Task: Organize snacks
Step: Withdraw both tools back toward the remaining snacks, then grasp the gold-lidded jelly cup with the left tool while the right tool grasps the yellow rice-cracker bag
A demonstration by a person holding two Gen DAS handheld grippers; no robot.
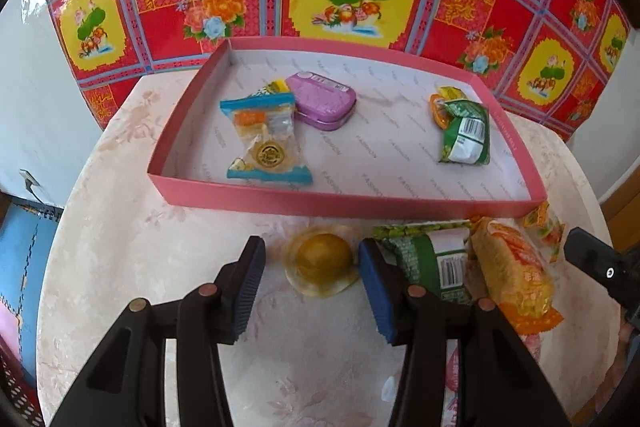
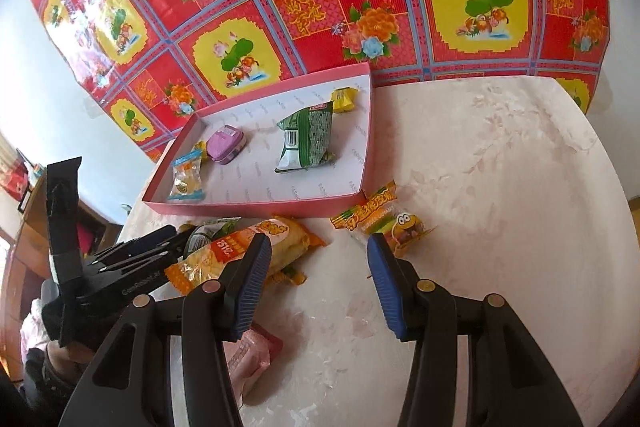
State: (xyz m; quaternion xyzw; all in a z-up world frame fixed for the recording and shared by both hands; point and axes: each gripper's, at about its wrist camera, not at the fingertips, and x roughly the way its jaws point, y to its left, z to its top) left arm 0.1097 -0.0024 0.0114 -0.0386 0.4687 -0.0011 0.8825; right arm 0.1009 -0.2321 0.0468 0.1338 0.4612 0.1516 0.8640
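Sorting half done. Left wrist view: left gripper (image 1: 312, 273) open, jelly cup (image 1: 320, 263) between its pads untouched; beyond, pink tray (image 1: 340, 201) holding five snacks. Right wrist view: right gripper (image 2: 316, 267) open, empty; orange packet (image 2: 256, 251) and candy (image 2: 384, 217) ahead, unsorted

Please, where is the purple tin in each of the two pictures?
Left wrist: purple tin, upper middle, in the pink tray's far left part.
Right wrist: purple tin, left of centre, in the pink tray's left part.
Shared landmark: the blue-edged packet beside it.
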